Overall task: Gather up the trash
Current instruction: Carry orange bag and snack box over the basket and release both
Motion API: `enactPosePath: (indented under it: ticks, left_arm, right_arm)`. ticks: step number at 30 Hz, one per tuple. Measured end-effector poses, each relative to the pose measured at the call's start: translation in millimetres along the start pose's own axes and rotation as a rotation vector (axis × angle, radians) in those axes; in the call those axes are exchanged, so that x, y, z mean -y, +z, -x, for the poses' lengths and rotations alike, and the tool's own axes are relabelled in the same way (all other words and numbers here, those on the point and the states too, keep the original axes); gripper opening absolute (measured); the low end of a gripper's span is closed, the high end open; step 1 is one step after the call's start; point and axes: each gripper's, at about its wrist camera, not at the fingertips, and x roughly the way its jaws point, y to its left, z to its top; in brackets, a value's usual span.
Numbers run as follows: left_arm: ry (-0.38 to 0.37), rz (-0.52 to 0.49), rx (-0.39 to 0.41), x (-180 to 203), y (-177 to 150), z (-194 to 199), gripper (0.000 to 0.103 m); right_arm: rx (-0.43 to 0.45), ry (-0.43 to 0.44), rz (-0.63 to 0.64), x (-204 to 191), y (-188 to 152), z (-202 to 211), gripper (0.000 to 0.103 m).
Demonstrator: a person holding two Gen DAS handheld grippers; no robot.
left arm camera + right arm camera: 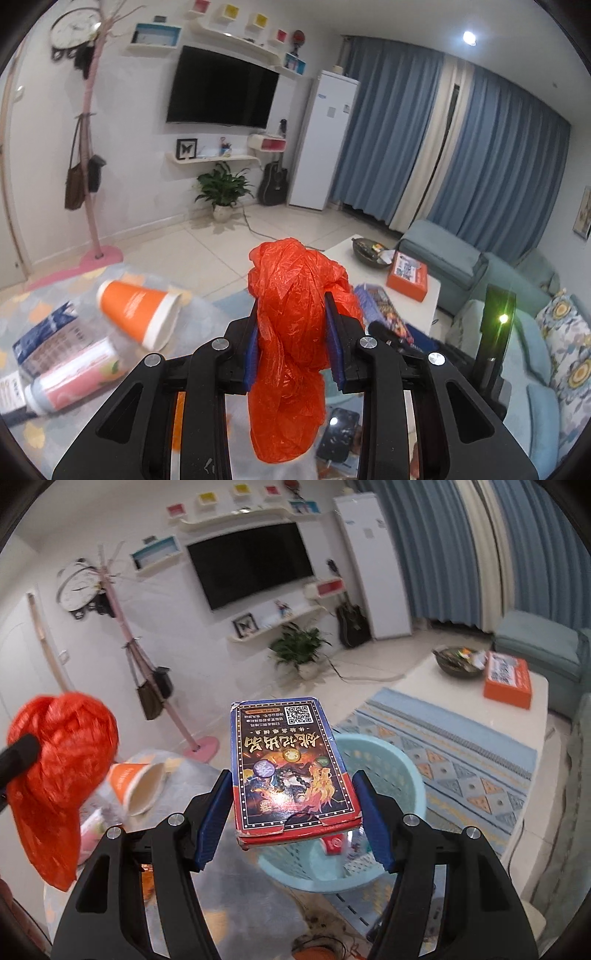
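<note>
My left gripper (293, 306) is shut on a crumpled orange-red plastic bag (291, 314) and holds it in the air above the round table (44, 435). The bag also shows at the left of the right wrist view (59, 768). My right gripper (291, 782) is shut on a flat printed card box (290, 771) with a QR code, held above a light blue plastic basket (384, 768) on the floor. On the table lie an orange paper cup (142, 314) on its side, a pink bottle (74, 380) and a dark blue carton (44, 339).
A white coffee table (443, 686) with a dark bowl (458, 661) and an orange box (508, 679) stands to the right, on a patterned rug (461, 760). A teal sofa (535, 332) is at the far right. A pink coat stand (90, 166) is at the left.
</note>
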Motion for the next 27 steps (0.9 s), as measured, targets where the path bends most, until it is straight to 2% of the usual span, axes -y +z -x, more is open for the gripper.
enactPosePath:
  ticks: [5,8,13,19,21,23,25,27]
  left_arm:
    - [-0.012,0.002,-0.062,18.3,2.1,-50.3,0.029]
    - [-0.015,0.000,-0.102,25.5,-0.9,-78.9,0.029]
    - [-0.018,0.002,-0.170,32.4,-7.1,-126.0,0.029]
    - [-0.002,0.006,-0.239,34.4,-17.5,-164.6,0.031]
    - [-0.007,0.010,-0.267,32.0,-21.8,-175.1,0.034]
    - [-0.006,0.007,-0.289,30.4,-26.4,-180.8,0.054]
    - [-0.010,0.012,-0.286,28.1,-30.9,-177.3,0.064]
    - [-0.018,0.007,-0.288,27.4,-33.7,-170.7,0.067]
  right_arm:
    - [-0.129,-0.064,-0.121,40.6,-2.1,-41.4,0.063]
    - [-0.205,-0.070,-0.193,66.1,-8.2,-70.4,0.063]
    - [-0.269,-0.164,-0.166,79.8,-20.4,-103.3,0.063]
    - [-0.307,-0.176,-0.142,89.2,-29.0,-120.7,0.063]
    - [-0.302,-0.187,-0.128,93.0,-29.2,-118.2,0.063]
    - [-0.297,-0.194,-0.108,93.5,-29.1,-114.7,0.063]
    - [-0.295,-0.194,-0.098,93.4,-30.0,-110.9,0.065]
    - [-0.293,-0.185,-0.094,91.3,-29.7,-106.9,0.065]
